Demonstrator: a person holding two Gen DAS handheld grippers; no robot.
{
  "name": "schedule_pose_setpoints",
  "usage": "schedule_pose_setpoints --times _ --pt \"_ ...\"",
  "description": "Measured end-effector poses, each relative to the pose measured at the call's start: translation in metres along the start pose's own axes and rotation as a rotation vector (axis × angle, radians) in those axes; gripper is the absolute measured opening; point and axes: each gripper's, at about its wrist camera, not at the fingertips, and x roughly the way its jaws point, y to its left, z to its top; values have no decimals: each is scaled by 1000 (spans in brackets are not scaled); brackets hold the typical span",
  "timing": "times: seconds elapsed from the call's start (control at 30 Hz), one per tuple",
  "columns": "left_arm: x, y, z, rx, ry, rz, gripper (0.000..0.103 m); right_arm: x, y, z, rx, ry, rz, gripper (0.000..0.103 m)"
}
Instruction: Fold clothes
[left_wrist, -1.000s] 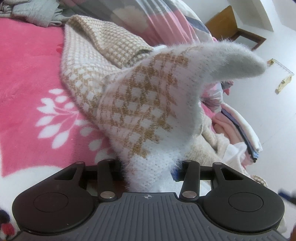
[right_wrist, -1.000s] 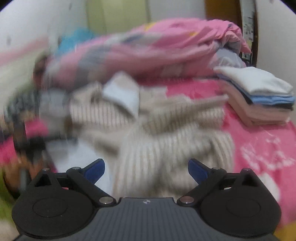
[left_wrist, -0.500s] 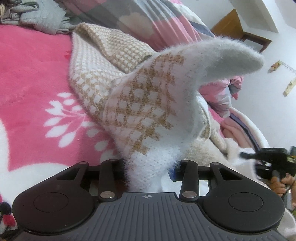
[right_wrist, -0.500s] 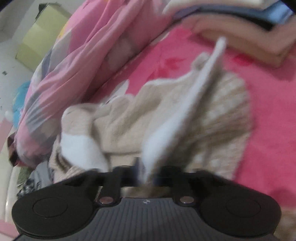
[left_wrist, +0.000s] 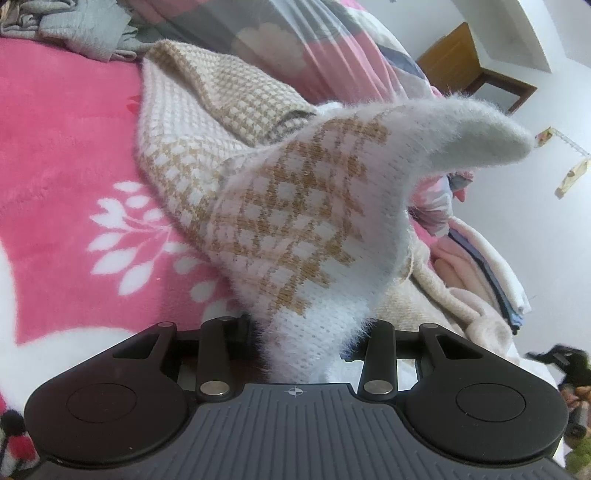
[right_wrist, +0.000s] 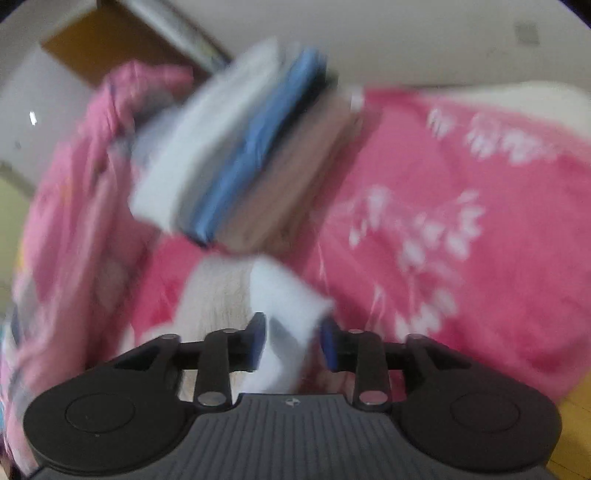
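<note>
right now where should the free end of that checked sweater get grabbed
Take the checked sweater by its fuzzy white edge, the flap curling up at upper right, coming from the right side. It stands clear of the pink blanket, and the left tool already pins the near hem.

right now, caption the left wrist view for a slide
Left hand-held gripper pinching fuzzy white-and-tan checked knit sweater above pink floral blanket.

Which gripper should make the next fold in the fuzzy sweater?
Probably the left gripper. It grips the fuzzy white-and-tan checked sweater firmly, lifted above the pink blanket. The right gripper view is blurred, with only a white edge between its fingers.
</note>
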Motion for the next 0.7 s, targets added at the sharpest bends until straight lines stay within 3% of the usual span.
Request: schedule_pose_setpoints --times 0.1,0.17,0.27,0.37,0.5,0.63,0.7 --pt "-1 0 0 2 -3 -5 40 -40 38 -8 -116 -171 41 52" --pt "-1 0 0 3 -6 -6 40 -48 76 -21 -259 -179 116 65" --pt "-3 -2 -1 5 -14 -1 40 -28 149 -64 -542 -11 269 93" --pt "-9 -4 -1 23 -34 22 40 14 216 -128 -786 257 390 96" --pt "-17 -4 -3 59 -60 54 40 85 270 -195 -925 473 323 96" --pt "-17 0 -3 61 -57 29 40 157 289 -218 -948 527 216 95" --pt "-16 2 -3 60 -55 15 42 168 282 -229 -962 541 191 77"
